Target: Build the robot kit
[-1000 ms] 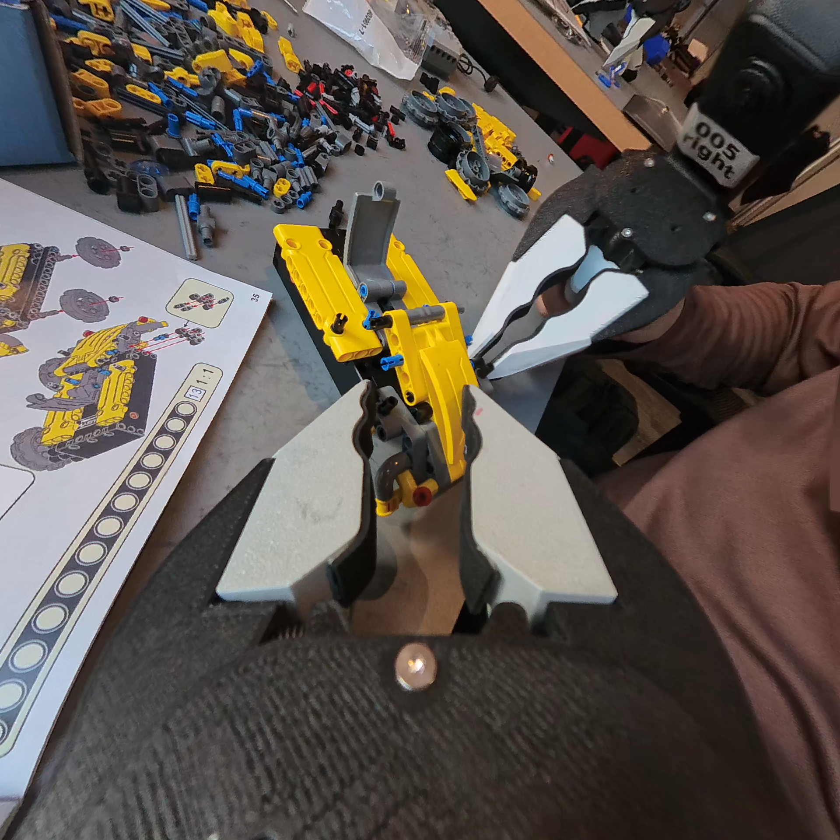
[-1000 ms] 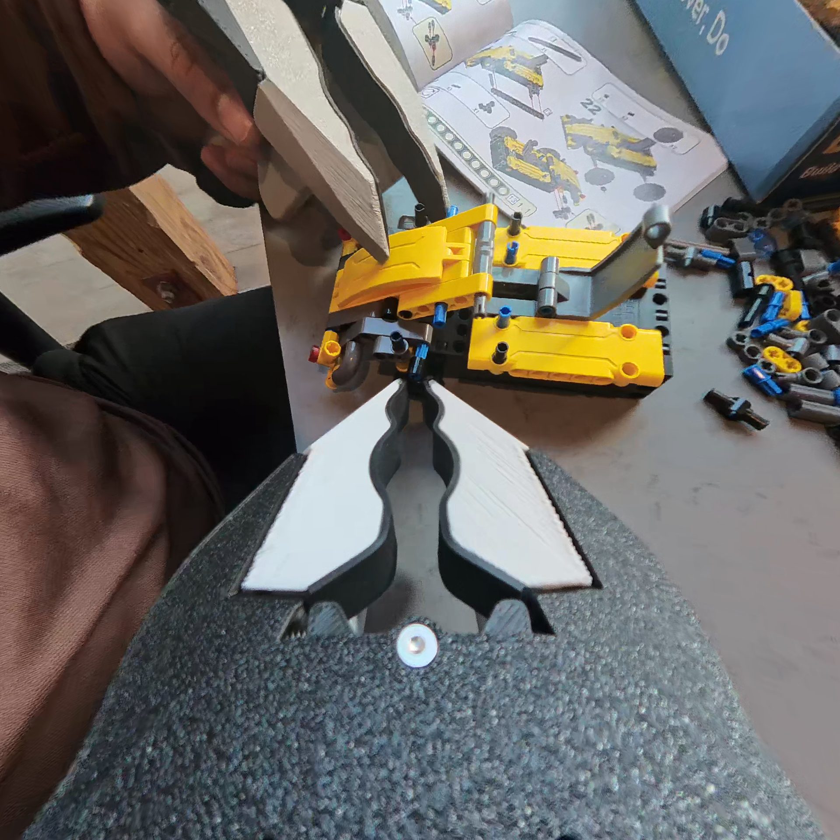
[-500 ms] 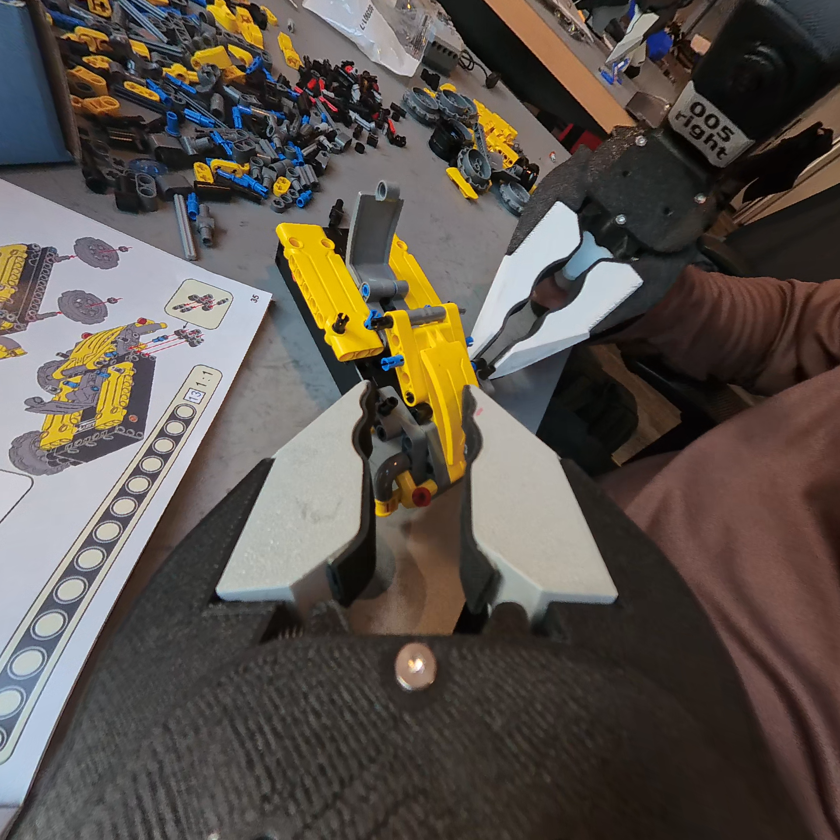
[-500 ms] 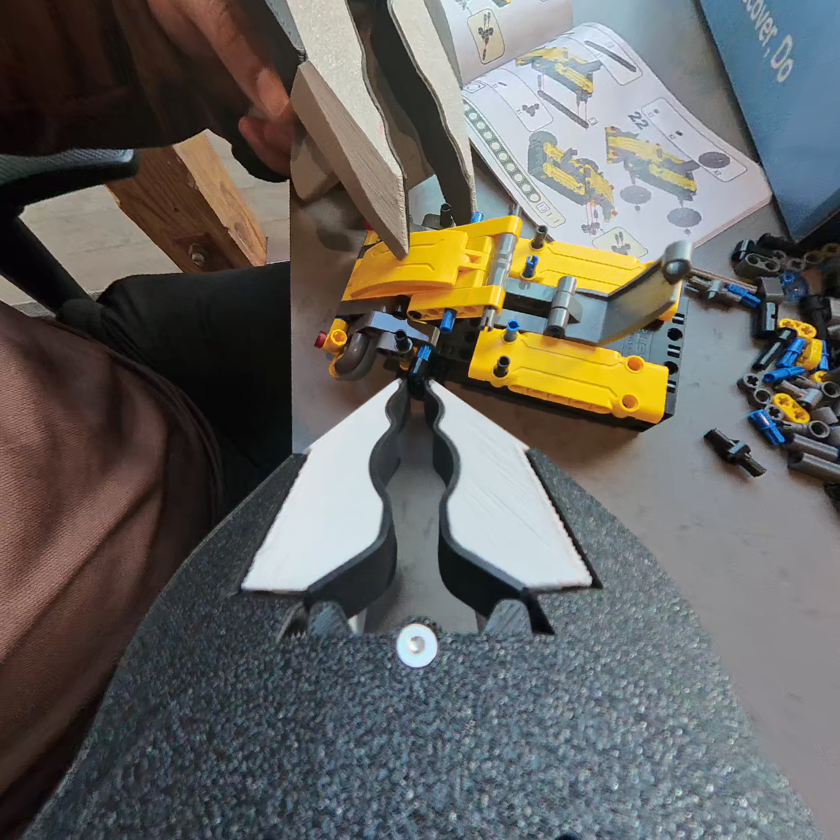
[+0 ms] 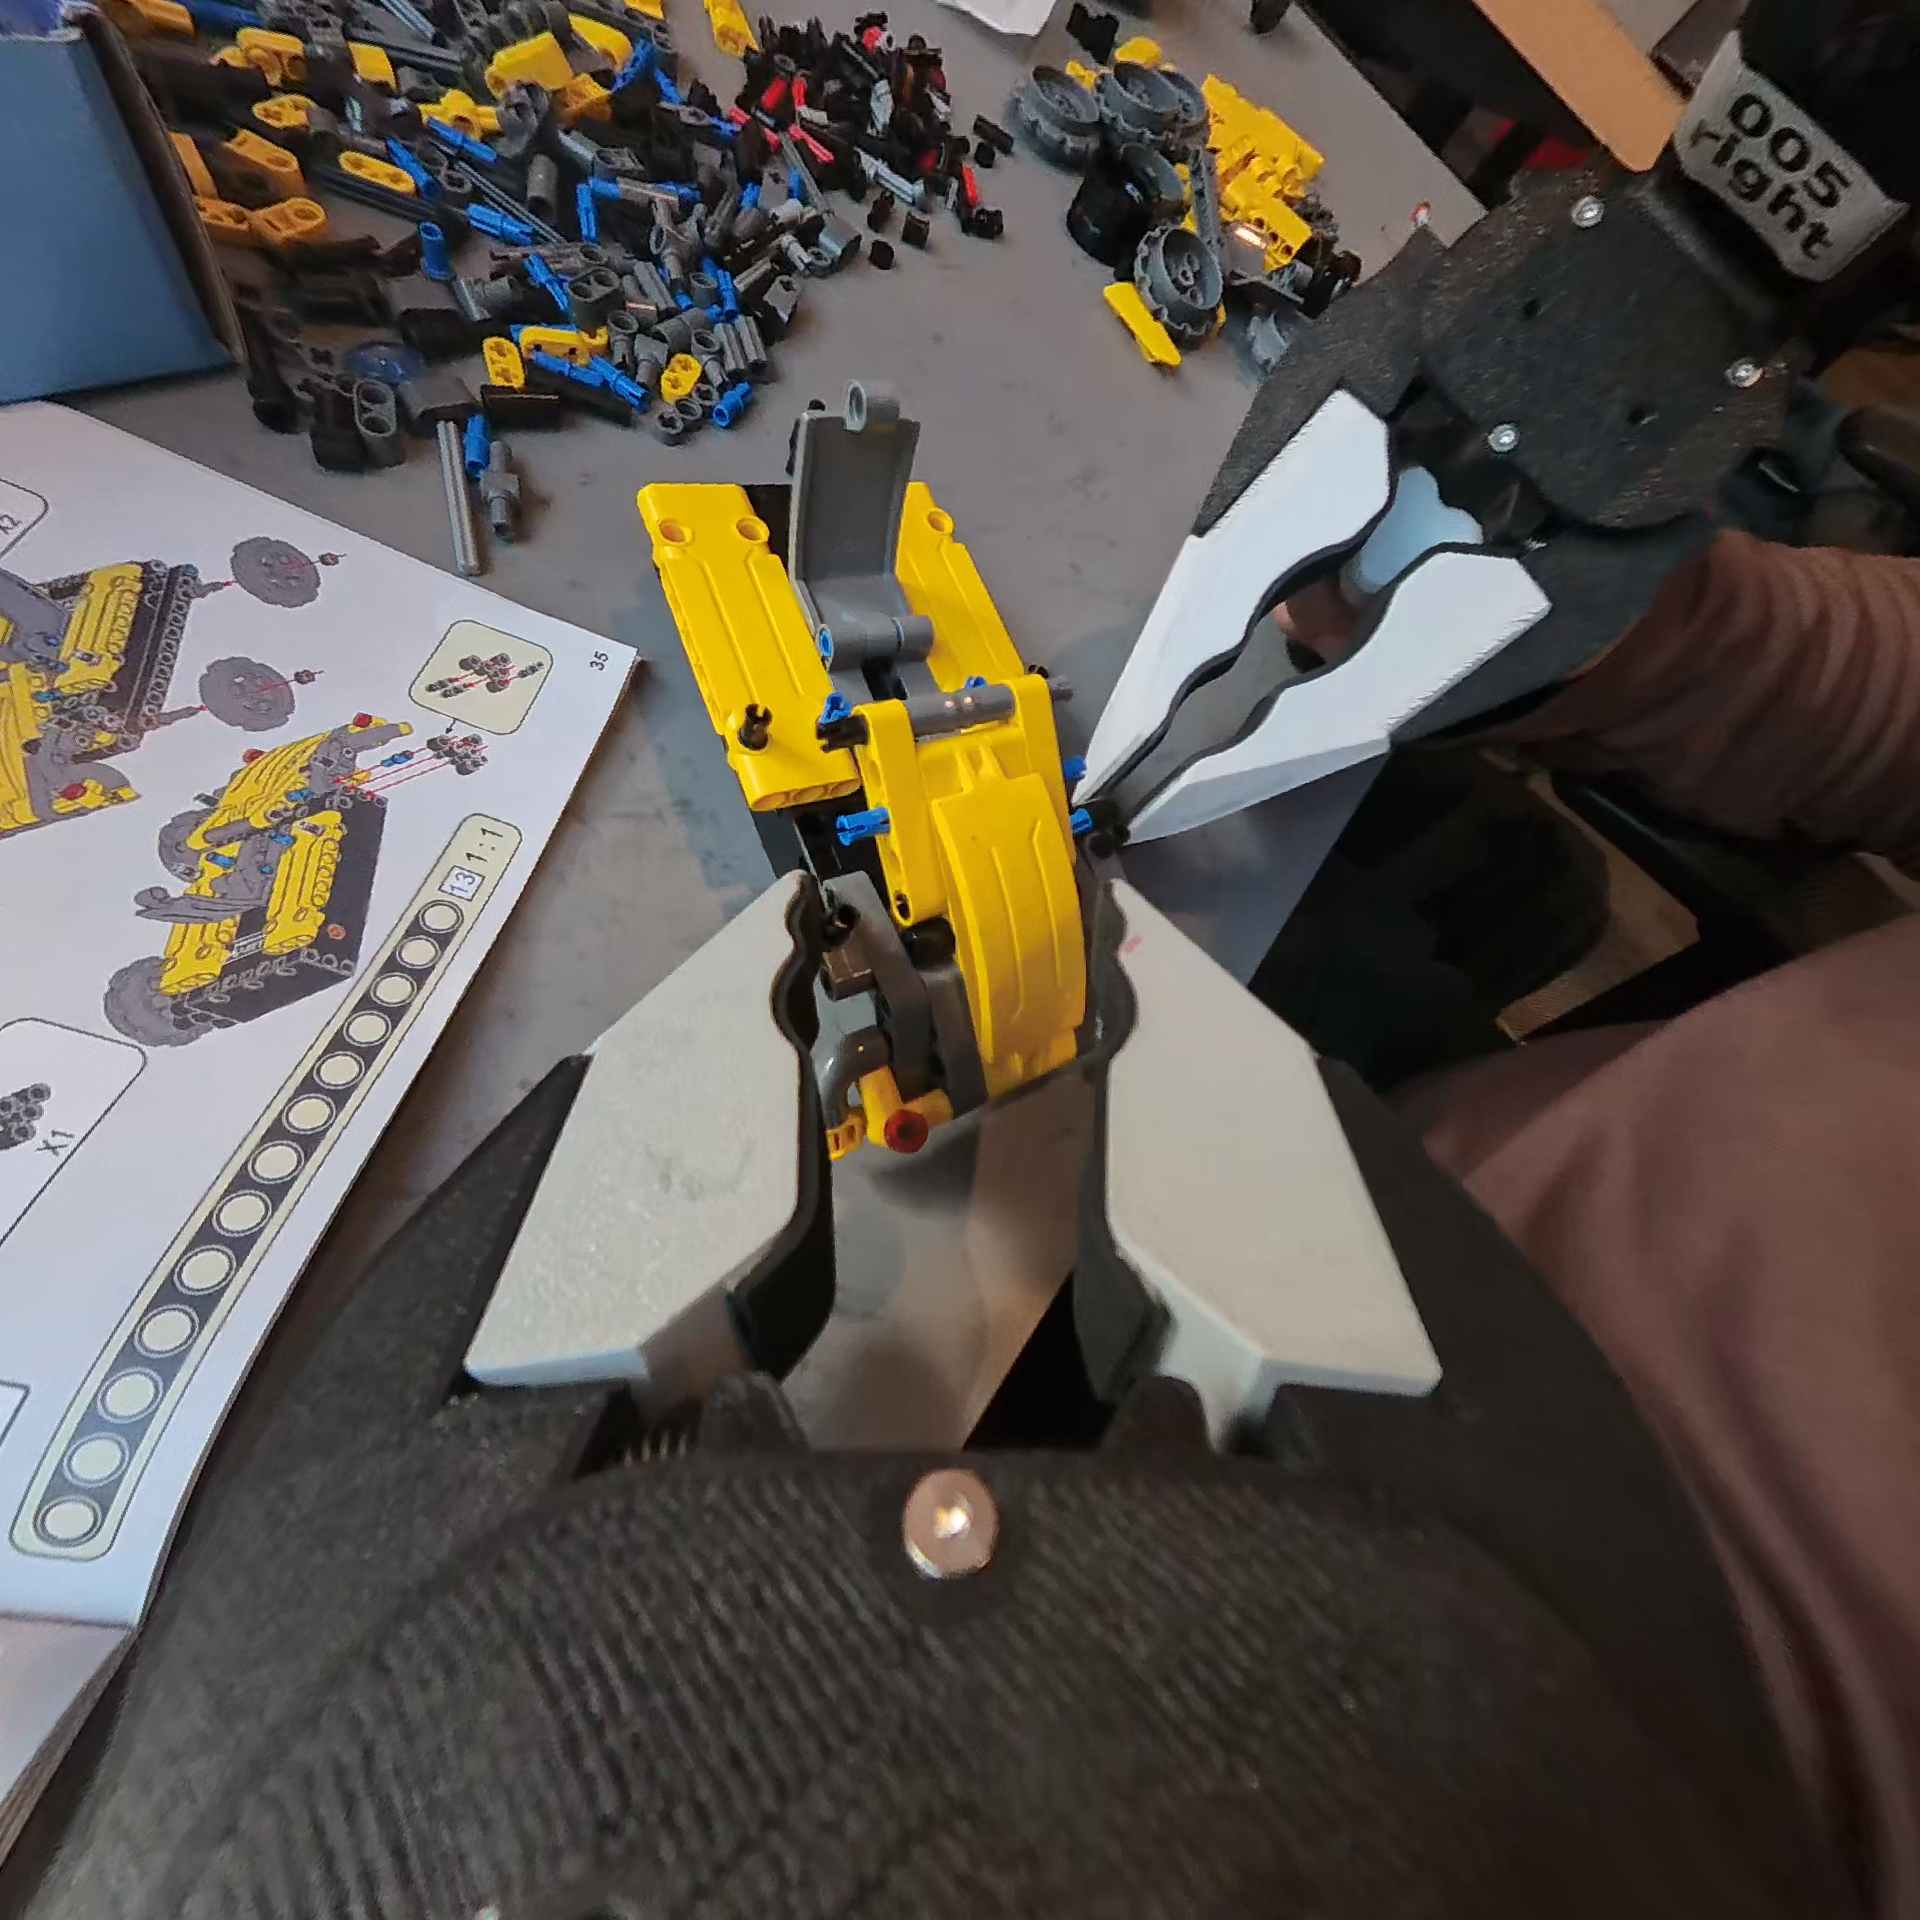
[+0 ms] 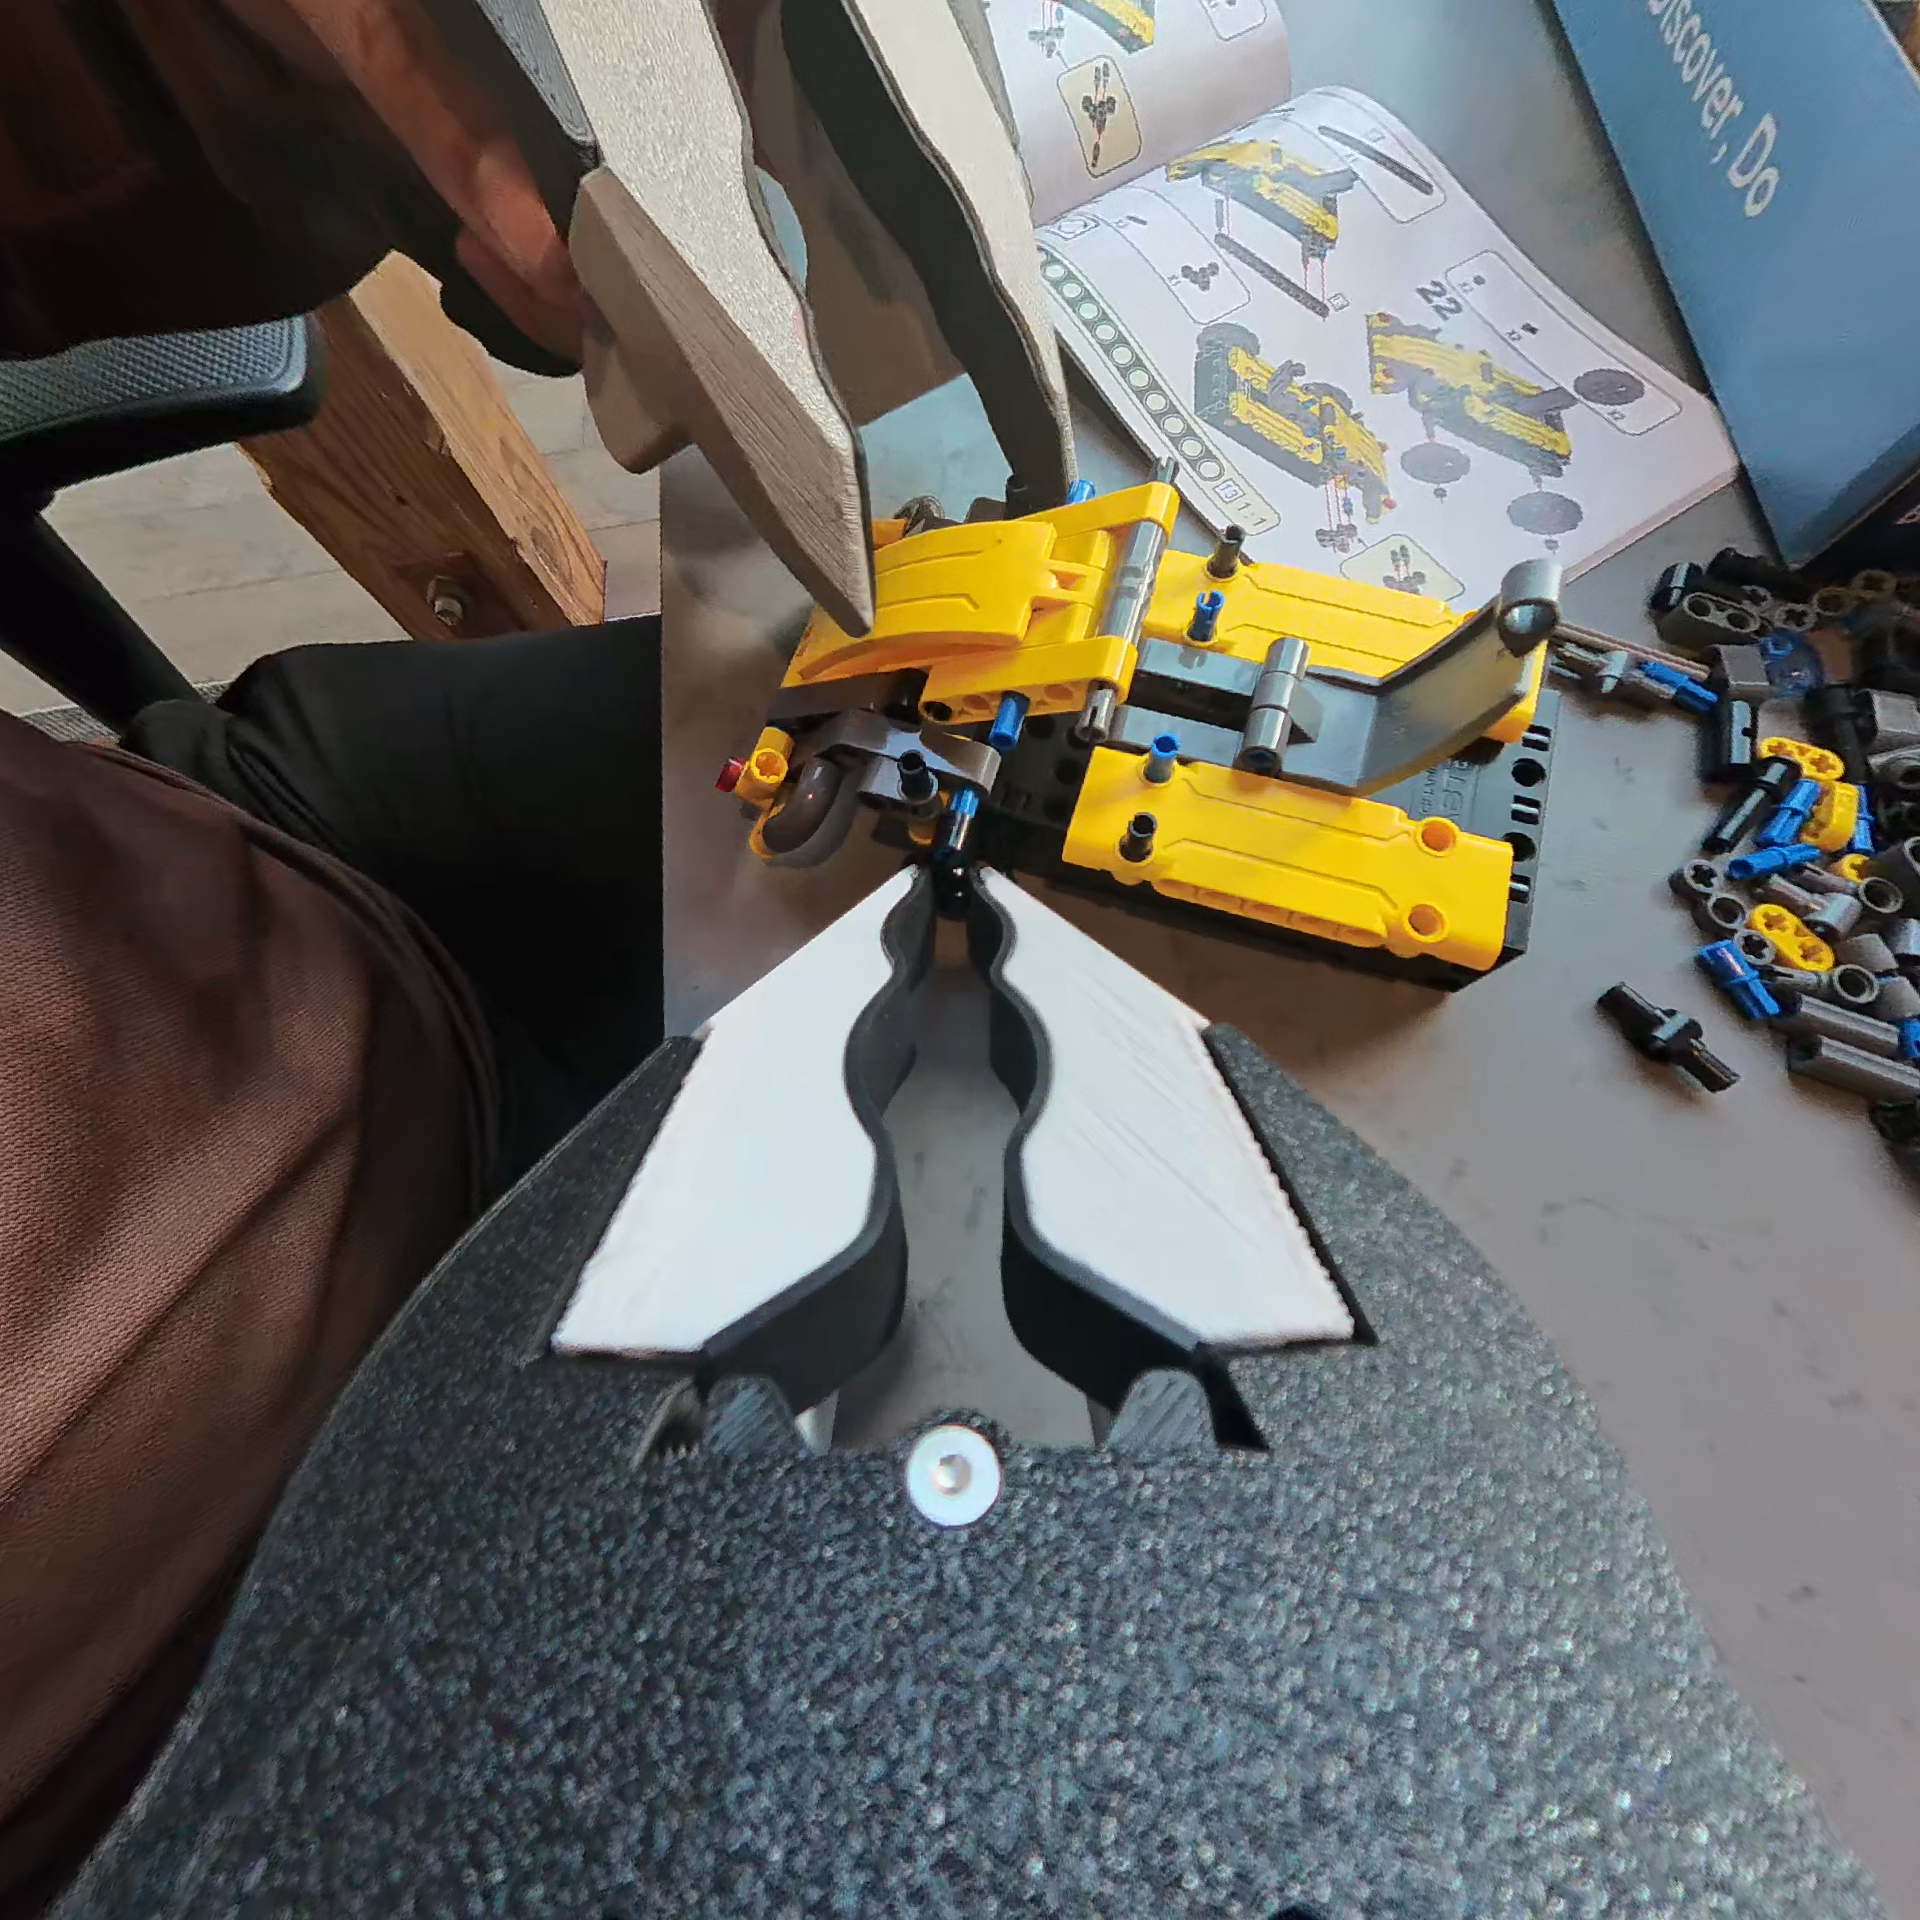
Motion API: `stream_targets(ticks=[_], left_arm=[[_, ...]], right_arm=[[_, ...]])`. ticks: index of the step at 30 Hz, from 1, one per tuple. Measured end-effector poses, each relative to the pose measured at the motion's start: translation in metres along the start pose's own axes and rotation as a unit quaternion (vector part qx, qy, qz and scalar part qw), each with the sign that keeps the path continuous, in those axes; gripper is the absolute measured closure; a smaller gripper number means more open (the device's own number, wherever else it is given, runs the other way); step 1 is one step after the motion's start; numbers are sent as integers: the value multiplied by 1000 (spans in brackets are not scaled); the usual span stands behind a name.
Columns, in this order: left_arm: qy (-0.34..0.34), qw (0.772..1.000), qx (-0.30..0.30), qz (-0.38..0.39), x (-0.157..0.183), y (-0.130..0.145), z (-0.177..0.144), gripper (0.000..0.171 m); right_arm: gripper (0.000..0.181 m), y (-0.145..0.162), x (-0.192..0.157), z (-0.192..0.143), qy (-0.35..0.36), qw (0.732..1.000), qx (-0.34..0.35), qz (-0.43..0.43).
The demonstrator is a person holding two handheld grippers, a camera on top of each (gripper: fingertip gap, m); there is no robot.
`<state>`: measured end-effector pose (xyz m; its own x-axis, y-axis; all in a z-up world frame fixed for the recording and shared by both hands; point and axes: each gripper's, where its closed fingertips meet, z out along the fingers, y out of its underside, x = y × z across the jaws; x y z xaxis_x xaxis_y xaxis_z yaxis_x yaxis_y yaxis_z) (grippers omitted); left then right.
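Observation:
A part-built yellow, black and grey brick vehicle lies on the grey table near its edge. It also shows in the right wrist view. My left gripper straddles its curved yellow front end, with a finger against each side, and holds it. In the right wrist view the left gripper comes down on that front end from above. My right gripper is shut on a small black and blue pin at the model's near side. In the left wrist view the right gripper touches the model's right flank.
An open instruction booklet lies left of the model, a blue box behind it. Several loose parts and grey wheels cover the far table. A lone black pin lies nearby. The table edge and a person's lap adjoin. Across from one pair of fingers to the other is roughly 6 centimetres.
My left gripper's fingers stand a little wider apart and the model's front end sits deeper between them. The right gripper stays shut on the pin at the model's side.

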<state>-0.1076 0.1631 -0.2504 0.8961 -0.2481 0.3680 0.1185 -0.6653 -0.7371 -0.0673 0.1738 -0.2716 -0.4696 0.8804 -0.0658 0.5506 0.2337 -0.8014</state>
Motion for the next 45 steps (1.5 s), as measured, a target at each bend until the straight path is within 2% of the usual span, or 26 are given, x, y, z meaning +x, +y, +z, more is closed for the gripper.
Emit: stream_targets(ticks=[4,7,9,11,16,19,20,23,24,27,31,35,38,42,45], left_arm=[[-15,999,14,30,-1,-10,-4,122],[-21,991,-5,135,-1,-26,-9,116],[3,974,-56,221,-5,-34,-6,109],[80,950,-122,275,-2,-33,-3,110],[222,898,-255,283,12,-33,3,118],[228,856,-348,306,4,-12,10,124],[233,844,-372,308,3,-5,11,136],[250,830,-396,303,10,-4,10,142],[254,829,-389,310,13,-6,8,145],[240,847,-344,327,21,-20,3,164],[198,853,-298,381,33,-16,-18,166],[135,870,-259,397,42,-2,-40,167],[104,895,-233,367,48,16,-51,161],[117,925,-197,303,61,36,-62,155],[137,959,-134,209,69,15,-63,155]], right_arm=[[178,2,0,1,1,1000,-7,1],[178,2,-1,2,-2,1000,-7,0],[178,2,-2,1,-5,1000,-6,0],[178,3,-2,2,-8,1000,-9,-1],[178,5,-2,5,-5,1000,-21,-8],[178,5,-2,5,-2,1000,-21,-9],[178,5,-1,5,-1,1000,-20,-8],[178,5,-1,5,-2,1000,-18,-6],[178,5,-1,4,-2,1000,-17,-6],[178,5,-2,4,-2,1000,-17,-12],[178,4,-3,4,-2,1000,-15,-13],[178,4,-3,4,-1,1000,-14,-16],[179,4,-3,4,2,1000,-17,-17],[178,4,-3,5,6,1000,-19,-20],[179,4,-3,5,8,1000,-17,-20]])
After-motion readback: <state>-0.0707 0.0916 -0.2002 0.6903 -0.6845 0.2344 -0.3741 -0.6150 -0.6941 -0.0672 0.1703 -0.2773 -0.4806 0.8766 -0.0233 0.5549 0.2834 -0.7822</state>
